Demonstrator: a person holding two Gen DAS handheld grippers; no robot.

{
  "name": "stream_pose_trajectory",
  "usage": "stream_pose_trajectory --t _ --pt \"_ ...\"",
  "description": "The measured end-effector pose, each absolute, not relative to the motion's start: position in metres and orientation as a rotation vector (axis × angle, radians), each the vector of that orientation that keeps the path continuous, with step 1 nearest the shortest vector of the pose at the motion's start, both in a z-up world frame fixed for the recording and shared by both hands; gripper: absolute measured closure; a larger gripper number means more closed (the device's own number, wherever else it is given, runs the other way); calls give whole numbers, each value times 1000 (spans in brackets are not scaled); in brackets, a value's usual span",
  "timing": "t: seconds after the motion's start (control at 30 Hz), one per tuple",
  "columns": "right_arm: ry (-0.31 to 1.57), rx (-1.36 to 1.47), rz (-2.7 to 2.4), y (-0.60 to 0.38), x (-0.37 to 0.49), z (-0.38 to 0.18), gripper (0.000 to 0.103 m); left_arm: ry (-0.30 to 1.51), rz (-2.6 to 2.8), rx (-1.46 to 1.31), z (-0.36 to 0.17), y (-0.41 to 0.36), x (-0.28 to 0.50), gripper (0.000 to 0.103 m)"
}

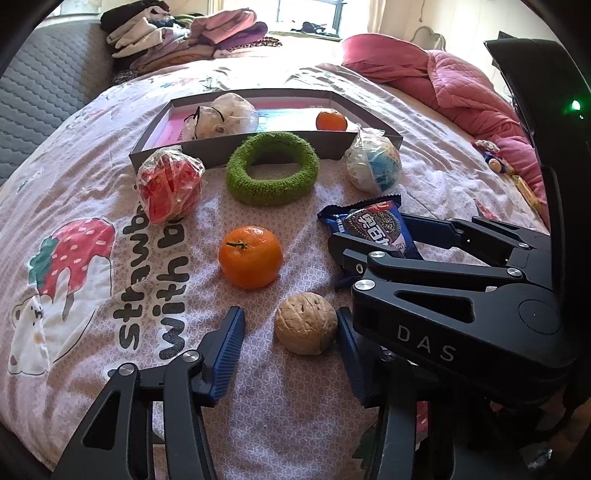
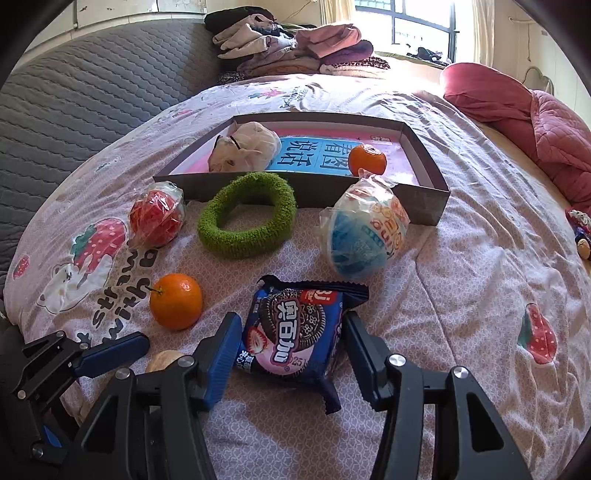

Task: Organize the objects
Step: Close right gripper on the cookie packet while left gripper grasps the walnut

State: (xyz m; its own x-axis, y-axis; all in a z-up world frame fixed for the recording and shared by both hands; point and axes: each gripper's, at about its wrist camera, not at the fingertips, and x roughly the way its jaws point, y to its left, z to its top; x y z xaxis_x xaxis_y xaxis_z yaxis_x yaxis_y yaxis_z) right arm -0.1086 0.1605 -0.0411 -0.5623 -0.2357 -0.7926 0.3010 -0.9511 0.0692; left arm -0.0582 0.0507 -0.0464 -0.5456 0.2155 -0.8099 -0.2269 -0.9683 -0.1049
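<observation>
A walnut (image 1: 306,322) lies on the bedspread between the open jaws of my left gripper (image 1: 290,345), close to the right finger. My right gripper (image 2: 290,347) is open around a blue cookie packet (image 2: 295,328); it also shows in the left wrist view (image 1: 373,225). An orange (image 1: 250,256) lies ahead of the walnut. A green fuzzy ring (image 1: 272,167), a red wrapped ball (image 1: 170,184) and a blue-white wrapped ball (image 1: 373,164) lie before a grey box (image 1: 258,147). The box holds a white pouch (image 1: 221,116) and a second orange (image 1: 331,120).
Folded clothes (image 1: 184,33) are stacked at the far end of the bed. A pink quilt (image 1: 454,85) is bunched at the right. A grey quilted pad (image 1: 44,96) runs along the left. Small toys (image 1: 495,158) lie at the right edge.
</observation>
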Motion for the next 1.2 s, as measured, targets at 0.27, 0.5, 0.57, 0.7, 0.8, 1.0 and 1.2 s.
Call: stream_pose_trajectory --t 0.27,0.5,0.57,0.7,0.8,1.0,1.2 --pt "94 1271 -2516 164 -106 -42 47 -6 2528 -1344 -49 51 -59 70" --pt "143 1280 -2516 156 -108 -44 45 -2 2527 -1345 -49 51 -59 70" --pt "149 1314 -2501 155 -110 -51 46 -3 2527 -1345 -49 52 -59 70" --pt "74 1294 -2492 163 -109 -49 49 -1 2529 -1339 -49 52 -59 70" --pt "41 1284 -2503 169 -107 -47 49 -4 2530 -1333 -48 52 -58 70" --pt "14 1258 -2506 174 -101 -38 50 -25 2536 -1318 -44 47 -55 70" --pt "0 1201 -2523 177 -96 -26 50 -29 2556 -1296 -37 43 -51 70"
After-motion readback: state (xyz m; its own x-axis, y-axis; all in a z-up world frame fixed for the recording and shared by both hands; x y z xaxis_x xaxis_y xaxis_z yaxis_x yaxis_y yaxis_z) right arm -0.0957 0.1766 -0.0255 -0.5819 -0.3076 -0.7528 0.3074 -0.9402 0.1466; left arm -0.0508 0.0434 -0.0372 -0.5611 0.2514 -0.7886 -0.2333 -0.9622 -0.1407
